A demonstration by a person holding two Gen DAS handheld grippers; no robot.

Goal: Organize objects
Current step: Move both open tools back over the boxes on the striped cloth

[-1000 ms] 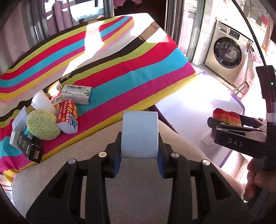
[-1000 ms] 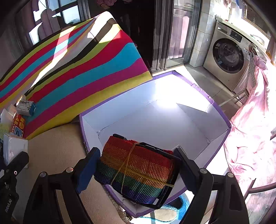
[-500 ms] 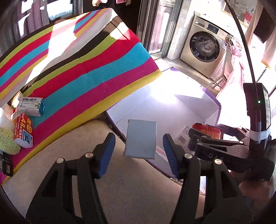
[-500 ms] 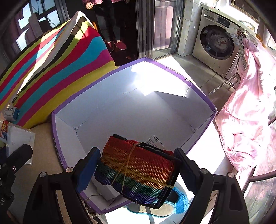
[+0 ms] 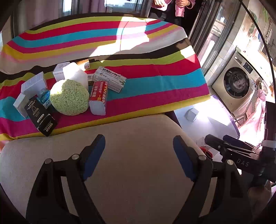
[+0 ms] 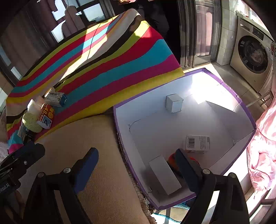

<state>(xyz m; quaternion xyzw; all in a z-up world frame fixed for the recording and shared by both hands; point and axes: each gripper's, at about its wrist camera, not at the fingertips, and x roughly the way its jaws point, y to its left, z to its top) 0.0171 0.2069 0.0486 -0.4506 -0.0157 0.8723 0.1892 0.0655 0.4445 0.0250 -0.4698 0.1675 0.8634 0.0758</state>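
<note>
My left gripper (image 5: 138, 146) hangs over the beige cushion (image 5: 138, 131), its jaws opening with nothing between them. Beyond it a pile lies on the striped cloth (image 5: 155, 82): a green sponge (image 5: 69, 97), a black box (image 5: 40, 118), a red-and-white pack (image 5: 99, 96) and a white-green box (image 5: 109, 79). My right gripper (image 6: 136, 155) is also opening and empty, above the near-left wall of the purple-rimmed carton (image 6: 119, 131). Inside the carton lie a long white box (image 6: 163, 174), a barcode box (image 6: 196, 143), a white cube (image 6: 174, 103) and the rainbow woven item (image 6: 170, 160), mostly hidden behind a finger.
A washing machine (image 6: 251, 56) stands at the back right and pink fabric (image 6: 264, 155) is heaped right of the carton. A person (image 5: 172, 6) stands behind the striped cloth. A white bottle (image 5: 75, 74) and small white boxes (image 5: 34, 84) sit in the pile.
The left gripper opened, let the pale box go and swung left toward the pile. The right gripper opened off the rainbow woven item, which now lies in the carton.
</note>
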